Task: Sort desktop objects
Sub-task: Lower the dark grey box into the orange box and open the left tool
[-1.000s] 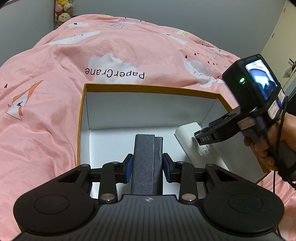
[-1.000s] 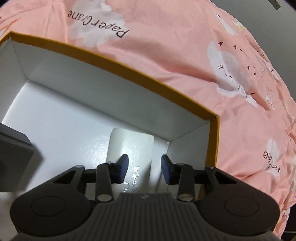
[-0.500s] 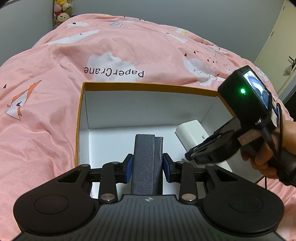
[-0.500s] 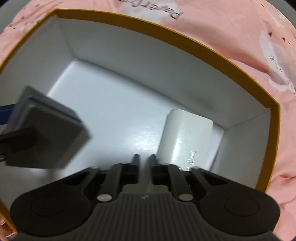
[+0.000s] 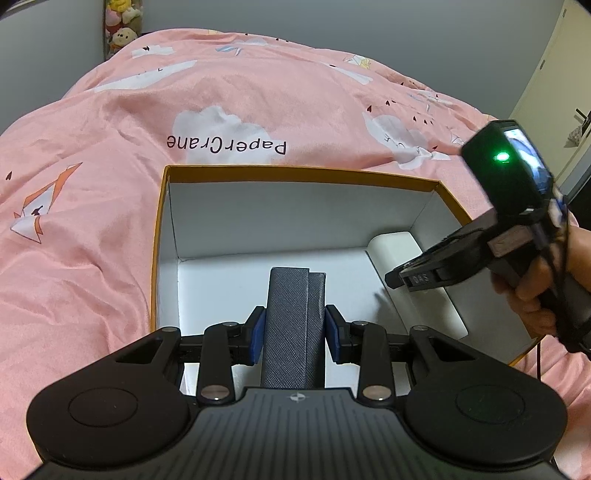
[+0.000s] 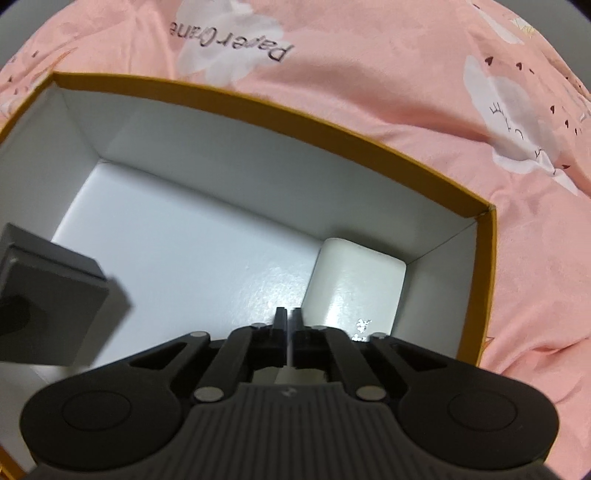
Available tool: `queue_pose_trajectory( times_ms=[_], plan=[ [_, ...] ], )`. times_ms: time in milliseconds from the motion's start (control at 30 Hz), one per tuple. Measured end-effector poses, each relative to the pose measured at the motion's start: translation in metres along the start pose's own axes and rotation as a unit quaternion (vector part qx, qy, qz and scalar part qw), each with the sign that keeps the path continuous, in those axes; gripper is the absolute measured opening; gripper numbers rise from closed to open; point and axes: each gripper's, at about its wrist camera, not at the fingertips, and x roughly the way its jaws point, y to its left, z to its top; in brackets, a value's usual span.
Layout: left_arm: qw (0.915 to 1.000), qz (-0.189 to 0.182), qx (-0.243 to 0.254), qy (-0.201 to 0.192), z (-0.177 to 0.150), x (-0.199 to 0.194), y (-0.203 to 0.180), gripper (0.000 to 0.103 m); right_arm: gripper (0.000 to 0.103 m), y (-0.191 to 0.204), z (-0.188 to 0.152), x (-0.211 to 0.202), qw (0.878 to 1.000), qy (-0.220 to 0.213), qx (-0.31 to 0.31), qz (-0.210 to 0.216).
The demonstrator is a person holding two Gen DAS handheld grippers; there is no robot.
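While grey walls (image 5: 332, 26) close the room behind it, a big bed fills most of both views. It wears a pink blanket (image 5: 92, 229) with white clouds, little paper birds and the words "PaperCrane" (image 5: 226, 144) printed on it. The blanket is soft and a bit wrinkled. Far back on the left some plush toys (image 5: 122, 22) stand in a corner. On the right edge a pale door (image 5: 554, 74) shows.

On the blanket sits an open box (image 5: 295, 172) with an orange rim and white walls. Its floor is white and shiny. Next to the right wall of the box, in the far corner, lies a white block (image 6: 356, 284) with round edges. It lies flat on the box floor.

The left tool (image 5: 294, 334) hangs over the near side of the box. Its blue pads (image 5: 257, 335) press on both sides of a grey case (image 5: 293, 325) with a rough, woven look. The case stands up between the pads, above the box floor.

The right tool (image 6: 287, 318) is held by a hand (image 5: 535, 299) at the right side of the box. It points down into the box, close to the white block. Its two fingers are almost together, with only a thin gap, and nothing is between them.
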Motion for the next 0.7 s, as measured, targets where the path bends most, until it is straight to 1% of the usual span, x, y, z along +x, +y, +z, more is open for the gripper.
queue_pose_trajectory(
  times_ms=[100, 133, 233, 300, 400, 567, 633, 700],
  plan=[
    [1.0000, 0.006, 0.001, -0.001, 0.005, 0.002, 0.000, 0.038, 0.009, 0.000, -0.010, -0.009, 0.999, -0.008, 0.011, 0.032],
    [0.9999, 0.009, 0.009, -0.002, 0.008, 0.003, 0.000, 0.038, 0.009, 0.003, -0.013, -0.012, 0.999, -0.009, 0.016, 0.046],
    [0.9994, 0.027, 0.022, -0.007, 0.018, 0.007, -0.002, 0.038, 0.009, 0.011, -0.019, -0.017, 0.998, -0.013, 0.010, 0.068],
    [0.9985, 0.045, 0.028, -0.010, 0.026, 0.012, -0.003, 0.038, 0.009, 0.020, -0.014, -0.013, 0.997, -0.016, 0.001, 0.076],
    [0.9955, 0.083, 0.046, -0.003, 0.036, 0.024, -0.007, 0.038, 0.009, 0.027, -0.005, -0.011, 0.996, -0.026, -0.009, 0.085],
    [0.9897, 0.123, 0.073, 0.009, 0.047, 0.041, -0.015, 0.038, 0.009, 0.029, 0.007, -0.001, 0.993, -0.040, -0.029, 0.103],
    [0.9869, 0.141, 0.078, 0.011, 0.050, 0.047, -0.016, 0.038, 0.009, 0.029, 0.012, 0.006, 0.992, -0.040, -0.031, 0.114],
    [0.9855, 0.151, 0.076, 0.014, 0.053, 0.052, -0.015, 0.038, 0.009, 0.032, 0.019, 0.015, 0.991, -0.042, -0.033, 0.120]
  ],
)
